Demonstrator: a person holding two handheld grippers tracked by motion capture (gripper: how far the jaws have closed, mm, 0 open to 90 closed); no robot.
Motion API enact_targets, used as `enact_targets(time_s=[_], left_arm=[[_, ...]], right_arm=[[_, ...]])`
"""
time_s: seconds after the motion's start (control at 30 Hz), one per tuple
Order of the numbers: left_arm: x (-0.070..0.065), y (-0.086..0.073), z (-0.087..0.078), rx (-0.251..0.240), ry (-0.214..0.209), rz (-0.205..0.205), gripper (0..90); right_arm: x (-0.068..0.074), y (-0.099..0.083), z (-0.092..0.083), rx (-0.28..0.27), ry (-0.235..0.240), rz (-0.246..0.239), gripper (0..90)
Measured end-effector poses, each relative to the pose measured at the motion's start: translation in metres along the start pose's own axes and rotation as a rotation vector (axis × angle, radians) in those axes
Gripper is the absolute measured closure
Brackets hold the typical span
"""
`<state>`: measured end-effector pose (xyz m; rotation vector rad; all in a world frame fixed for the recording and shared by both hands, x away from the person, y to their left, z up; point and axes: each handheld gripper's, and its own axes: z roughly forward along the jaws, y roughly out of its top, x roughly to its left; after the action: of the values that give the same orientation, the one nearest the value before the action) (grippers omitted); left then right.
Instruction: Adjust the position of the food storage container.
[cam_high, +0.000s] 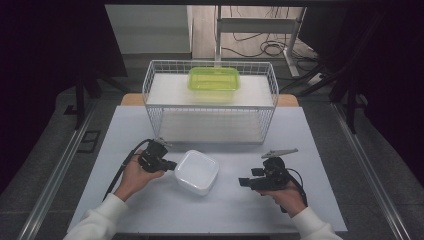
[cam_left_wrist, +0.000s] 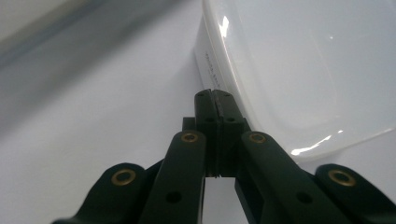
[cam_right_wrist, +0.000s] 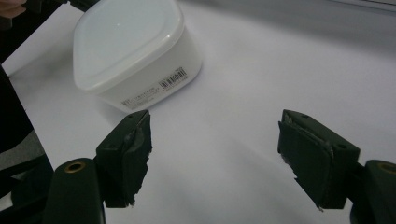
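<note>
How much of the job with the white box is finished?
Hardly any yet. The white lidded plastic box sits on the table, unlifted. The left gripper, shut, is at its edge. The right gripper waits open. The green plastic container already sits on the wire rack.

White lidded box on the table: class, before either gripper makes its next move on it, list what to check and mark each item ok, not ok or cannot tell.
1. White box sits flat on the table: ok.
2. Lid on the box: ok.
3. Left gripper open enough to grasp: not ok, jaws shut, tips at the box's side.
4. Right gripper open: ok, nothing between the jaws.
5. Left tips touching the box: cannot tell.
6. Wire basket has room beside the green container: ok.
</note>
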<state>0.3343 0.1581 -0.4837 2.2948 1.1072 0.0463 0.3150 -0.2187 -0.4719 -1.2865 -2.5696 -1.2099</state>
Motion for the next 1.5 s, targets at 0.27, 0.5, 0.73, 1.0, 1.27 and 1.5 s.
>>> enact_targets(time_s=[0.27, 0.5, 0.73, 1.0, 1.27, 1.5], left_arm=[[-0.015, -0.001, 0.007, 0.01, -0.052, 0.014, 89.7], [-0.026, -0.002, 0.014, 0.012, -0.073, 0.027, 89.6], [-0.028, -0.002, 0.014, 0.005, -0.083, 0.033, 89.6], [-0.029, -0.003, 0.014, -0.007, -0.082, 0.035, 89.6], [-0.027, -0.004, 0.01, -0.028, -0.09, 0.021, 89.6], [-0.036, -0.005, 0.014, -0.016, -0.107, 0.04, 89.6]], right_arm=[[-0.001, 0.0, -0.003, -0.009, -0.007, 0.004, 25.7], [-0.001, 0.0, -0.003, -0.009, -0.009, 0.005, 25.7], [-0.001, 0.0, -0.002, -0.003, -0.007, 0.003, 25.7], [-0.002, 0.0, -0.004, -0.008, -0.011, 0.003, 25.7], [-0.003, 0.0, -0.004, -0.012, -0.014, 0.006, 25.7], [-0.003, 0.0, -0.004, -0.013, -0.015, 0.006, 25.7]])
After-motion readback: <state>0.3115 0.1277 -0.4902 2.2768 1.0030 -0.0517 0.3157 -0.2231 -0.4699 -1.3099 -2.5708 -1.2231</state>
